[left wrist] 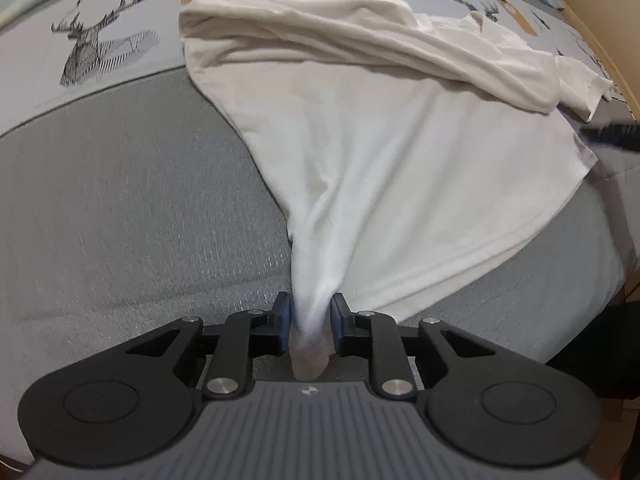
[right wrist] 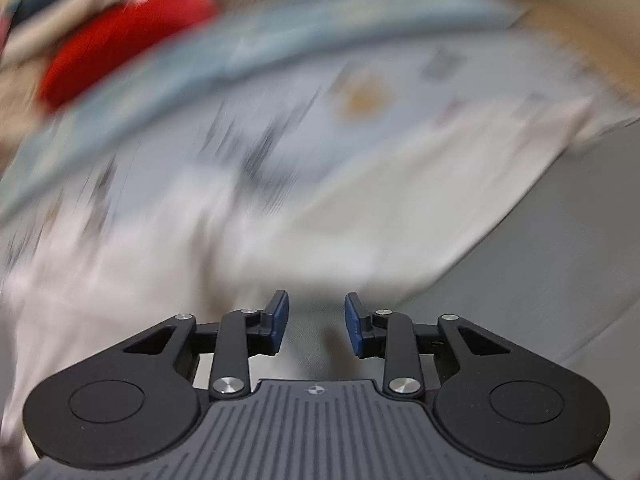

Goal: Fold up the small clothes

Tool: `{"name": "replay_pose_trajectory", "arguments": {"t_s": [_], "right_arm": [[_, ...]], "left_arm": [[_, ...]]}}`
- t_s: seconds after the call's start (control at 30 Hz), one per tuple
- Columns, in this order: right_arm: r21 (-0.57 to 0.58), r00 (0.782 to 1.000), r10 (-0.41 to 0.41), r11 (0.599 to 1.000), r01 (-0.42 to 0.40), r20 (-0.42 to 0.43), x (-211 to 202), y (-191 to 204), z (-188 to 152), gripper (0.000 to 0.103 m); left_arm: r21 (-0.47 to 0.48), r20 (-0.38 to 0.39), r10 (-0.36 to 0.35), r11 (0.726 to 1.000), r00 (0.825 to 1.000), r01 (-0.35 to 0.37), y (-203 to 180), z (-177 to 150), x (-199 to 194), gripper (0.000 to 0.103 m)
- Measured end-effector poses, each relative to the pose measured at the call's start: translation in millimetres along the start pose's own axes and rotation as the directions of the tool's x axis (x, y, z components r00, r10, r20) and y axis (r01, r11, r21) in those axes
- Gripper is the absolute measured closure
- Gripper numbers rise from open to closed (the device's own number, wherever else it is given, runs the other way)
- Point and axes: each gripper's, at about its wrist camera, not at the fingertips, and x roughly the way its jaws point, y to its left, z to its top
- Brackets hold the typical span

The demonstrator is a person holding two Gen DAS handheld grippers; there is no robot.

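Left tongs [left wrist: 310, 322] clench the white shirt's [left wrist: 380, 152] corner; right tongs [right wrist: 316, 322] released.

place: home, likely a bedroom | evidence: bed-like grey fabric surface [left wrist: 120, 184] under a deer-print sheet [left wrist: 100, 48]; white garment [left wrist: 360, 140] spread on it; blurred clothes pile with a red item [right wrist: 120, 36] behind

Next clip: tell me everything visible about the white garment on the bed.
The white soft knit garment looks like a T-shirt, partly folded: an upper layer is doubled over in thick rolls at the far end, with a sleeve trailing to the right. It lies on the grey woven bed cover, its far part on a stag-print sheet. Its near corner is drawn into a narrow twist between the pads of the left tongs, which pinch it.
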Motion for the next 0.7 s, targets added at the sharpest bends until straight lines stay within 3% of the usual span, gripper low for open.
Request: {"name": "replay_pose_trajectory", "arguments": {"t_s": [0.07,0.13,0.17,0.2,0.47,0.57,0.7], "right_arm": [[-0.083,0.995,-0.009,0.997,0.0,-0.1,19,13,-13,0.07],[-0.167,0.993,-0.057,0.985,0.039,-0.106,25,20,-19,0.074],[-0.192,0.992,-0.07,0.98,0.048,-0.105,19,26,-21,0.089],[-0.204,0.992,-0.075,0.978,0.052,-0.106,16,26,-19,0.098],[-0.185,0.999,-0.053,0.981,0.051,-0.006,-61,24,-21,0.099],[-0.209,0.991,-0.129,0.971,0.119,-0.031,-82,16,-43,0.099],[-0.22,0.969,-0.206,0.96,0.172,-0.138,-82,-1,-77,0.099]], "left_arm": [[0.012,-0.021,0.017,1.0,1.0,-0.017,-1,0,3,0.08],[0.024,-0.044,0.041,0.999,0.998,-0.04,-2,-2,7,0.081],[0.025,-0.043,0.047,0.999,0.998,-0.046,-2,-3,8,0.083],[0.021,-0.035,0.049,0.999,0.998,-0.048,-3,-3,7,0.092],[0.057,0.081,0.01,0.998,0.997,-0.014,-20,-7,-16,0.096],[0.107,0.057,-0.005,0.994,0.998,-0.001,-34,-16,-17,0.096],[0.205,-0.039,0.003,0.979,0.999,0.005,-52,-34,-7,0.096]]}}
